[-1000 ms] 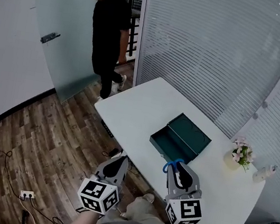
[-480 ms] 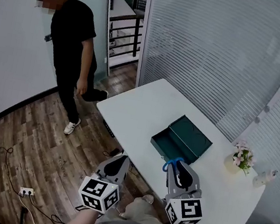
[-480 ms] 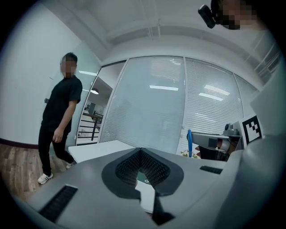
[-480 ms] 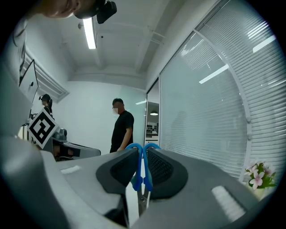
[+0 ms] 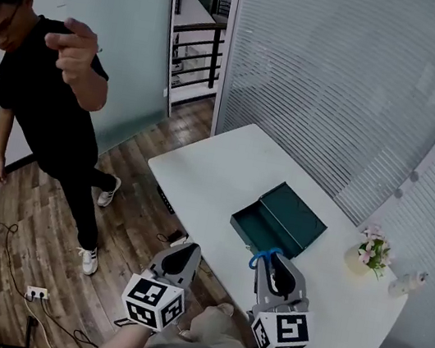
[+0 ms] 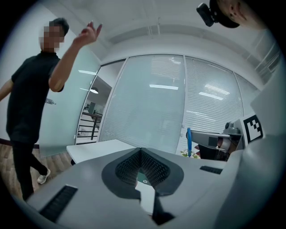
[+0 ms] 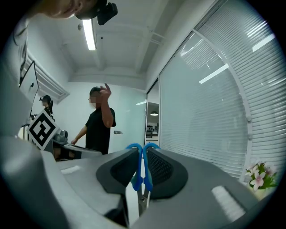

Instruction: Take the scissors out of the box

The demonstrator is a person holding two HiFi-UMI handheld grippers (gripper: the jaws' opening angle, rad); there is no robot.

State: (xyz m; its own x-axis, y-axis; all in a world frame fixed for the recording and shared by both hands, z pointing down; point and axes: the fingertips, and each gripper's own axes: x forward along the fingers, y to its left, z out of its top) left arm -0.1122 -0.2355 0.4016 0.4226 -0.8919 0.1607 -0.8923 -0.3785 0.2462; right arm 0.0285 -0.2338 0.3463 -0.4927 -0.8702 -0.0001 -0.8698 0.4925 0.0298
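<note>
One pair of scissors (image 7: 136,180) shows: two bright blue handle loops side by side, with grey metal below them. It is out of the box, pinched upright by the handles between the jaws of the right gripper (image 5: 272,264), over the near edge of the table (image 5: 218,169). One dark green box (image 5: 280,219) lies open and empty just beyond, toward the table's near edge. One flower pot (image 5: 371,250) stands by the right edge. The left gripper (image 5: 180,256) is off the near edge, its jaws drawn together on nothing. One person (image 5: 46,105) stands on the floor.
</note>
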